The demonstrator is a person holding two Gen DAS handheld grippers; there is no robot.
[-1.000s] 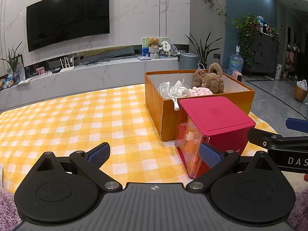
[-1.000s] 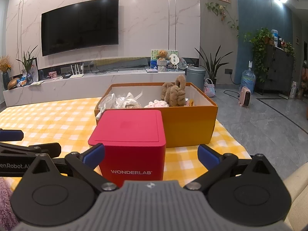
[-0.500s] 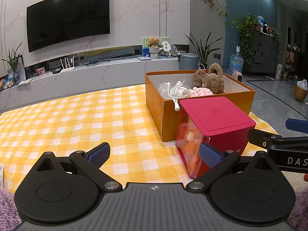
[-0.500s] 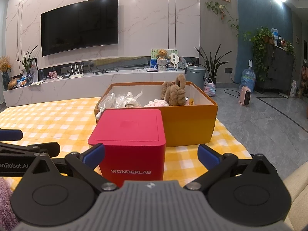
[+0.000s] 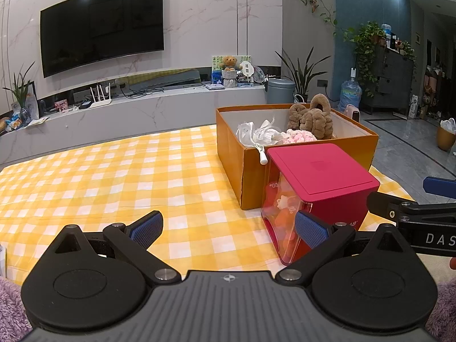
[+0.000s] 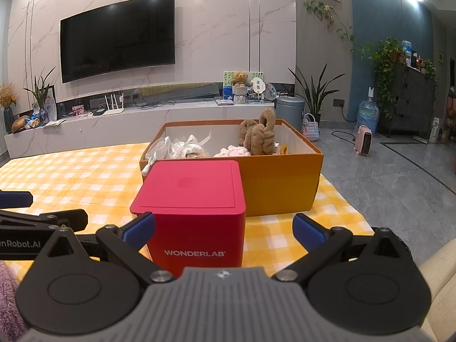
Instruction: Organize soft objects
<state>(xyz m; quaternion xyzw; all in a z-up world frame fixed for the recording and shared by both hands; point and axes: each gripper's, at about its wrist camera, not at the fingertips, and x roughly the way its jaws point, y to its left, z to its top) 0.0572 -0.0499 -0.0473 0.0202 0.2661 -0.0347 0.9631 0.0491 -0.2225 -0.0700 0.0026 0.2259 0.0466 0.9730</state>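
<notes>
"WONDERLAB" reads on the red container (image 6: 196,213), just before the orange box (image 6: 280,185) of soft toys (image 6: 258,135); its contents blur. Left tool (image 5: 228,228) and right tool (image 6: 223,229) both released, empty.

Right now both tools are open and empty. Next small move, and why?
Probably ease the right tool forward to straddle the red lidded box: it sits closed just ahead, while the soft items already lie in the orange box.

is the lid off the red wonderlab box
No, the red lid sits flat and closed on top of the WONDERLAB box, in front of the orange cardboard box.
</notes>
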